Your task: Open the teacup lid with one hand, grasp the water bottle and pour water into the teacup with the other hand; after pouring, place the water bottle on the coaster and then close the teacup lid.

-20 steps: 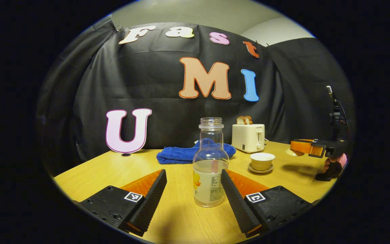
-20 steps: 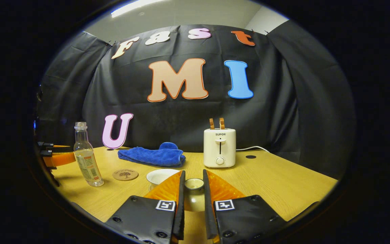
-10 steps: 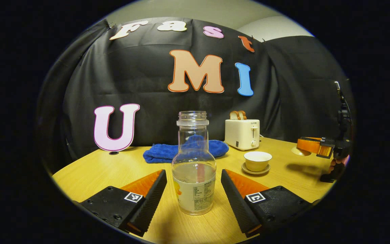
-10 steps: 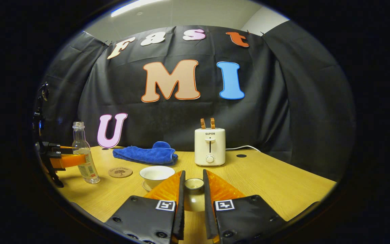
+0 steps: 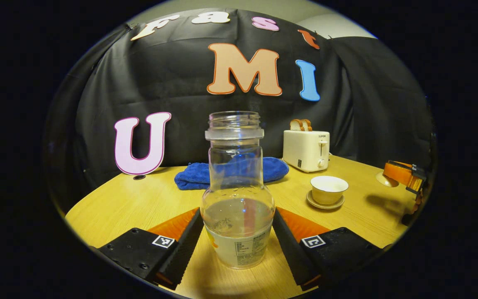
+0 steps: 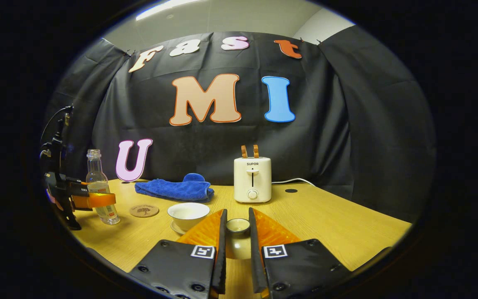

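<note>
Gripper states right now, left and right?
Left gripper: open, fingers either side of the water bottle, about touching; a firm grip cannot be told.
Right gripper: shut on the teacup lid.

The water bottle (image 5: pixel 237 191) at the centre of the left gripper view is clear glass, colourless in its upper part, with a pale label printed in small dark text and a yellow patch at its left edge. The counter (image 5: pixel 139 203) is light yellow wood with a fine grain. A cloth (image 5: pixel 230 172) behind the bottle is deep blue. The toaster (image 6: pixel 252 179), middle of the right gripper view, is cream, with brown toast in its slots. The teacup (image 6: pixel 188 214) and its saucer are off-white. The coaster (image 6: pixel 144 210), lower left there, is tan with a dark tree motif. The lid (image 6: pixel 237 226) between the jaws is off-white with a darker rim
</note>
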A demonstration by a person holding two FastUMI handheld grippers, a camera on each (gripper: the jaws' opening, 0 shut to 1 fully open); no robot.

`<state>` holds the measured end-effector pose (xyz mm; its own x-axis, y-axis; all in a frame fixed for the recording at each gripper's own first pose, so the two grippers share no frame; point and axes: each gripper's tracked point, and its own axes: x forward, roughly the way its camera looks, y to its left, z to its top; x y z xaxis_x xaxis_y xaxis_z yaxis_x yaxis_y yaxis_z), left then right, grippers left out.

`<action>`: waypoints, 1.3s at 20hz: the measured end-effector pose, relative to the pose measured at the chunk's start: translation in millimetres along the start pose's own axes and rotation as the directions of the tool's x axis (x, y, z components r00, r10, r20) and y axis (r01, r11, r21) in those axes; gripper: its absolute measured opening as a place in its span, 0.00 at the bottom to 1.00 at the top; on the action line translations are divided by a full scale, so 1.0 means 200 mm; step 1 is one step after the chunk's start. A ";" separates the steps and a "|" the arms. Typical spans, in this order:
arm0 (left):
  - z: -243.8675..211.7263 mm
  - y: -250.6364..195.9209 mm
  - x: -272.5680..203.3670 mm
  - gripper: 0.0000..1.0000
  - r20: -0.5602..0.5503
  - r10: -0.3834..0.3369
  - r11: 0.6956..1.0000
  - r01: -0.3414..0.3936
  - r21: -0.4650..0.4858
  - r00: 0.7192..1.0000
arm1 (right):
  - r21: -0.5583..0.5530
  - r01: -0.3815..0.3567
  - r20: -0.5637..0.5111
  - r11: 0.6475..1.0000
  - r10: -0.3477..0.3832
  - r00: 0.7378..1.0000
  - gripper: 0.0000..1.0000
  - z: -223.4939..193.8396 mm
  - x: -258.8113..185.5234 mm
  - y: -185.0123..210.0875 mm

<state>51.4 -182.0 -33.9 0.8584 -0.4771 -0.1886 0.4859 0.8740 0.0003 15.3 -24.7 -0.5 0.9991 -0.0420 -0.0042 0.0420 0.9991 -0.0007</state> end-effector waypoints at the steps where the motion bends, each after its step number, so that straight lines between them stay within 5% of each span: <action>1: 0.00 0.00 0.00 0.95 -0.008 0.000 1.000 0.000 -0.001 1.000 | 0.000 0.000 0.000 1.000 0.000 1.000 0.28 0.00 0.00 0.00; 5: -0.02 0.01 0.00 0.75 -0.025 0.027 1.000 -0.027 0.007 0.999 | 0.000 -0.005 0.001 1.000 0.005 1.000 0.28 0.00 0.00 0.01; 17: -0.01 -0.10 0.08 0.69 -0.098 0.103 0.954 -0.070 0.293 0.990 | 0.000 -0.013 0.000 1.000 0.013 1.000 0.28 0.00 0.00 0.01; 21: 0.07 -0.04 0.11 0.69 -0.082 0.174 0.875 -0.116 0.471 0.981 | 0.001 -0.014 -0.001 1.000 0.014 1.000 0.28 0.00 0.00 0.00; 26: 0.18 -0.02 0.14 0.69 -0.064 0.208 0.718 -0.108 0.687 0.976 | -0.001 0.015 0.002 1.000 -0.015 1.000 0.28 0.00 0.01 -0.07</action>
<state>79.5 -201.7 -3.9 0.9284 -0.2778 -0.2467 0.3692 0.6163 0.6956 16.3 -38.9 0.1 0.9984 -0.0574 -0.0018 0.0574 0.9984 -0.0013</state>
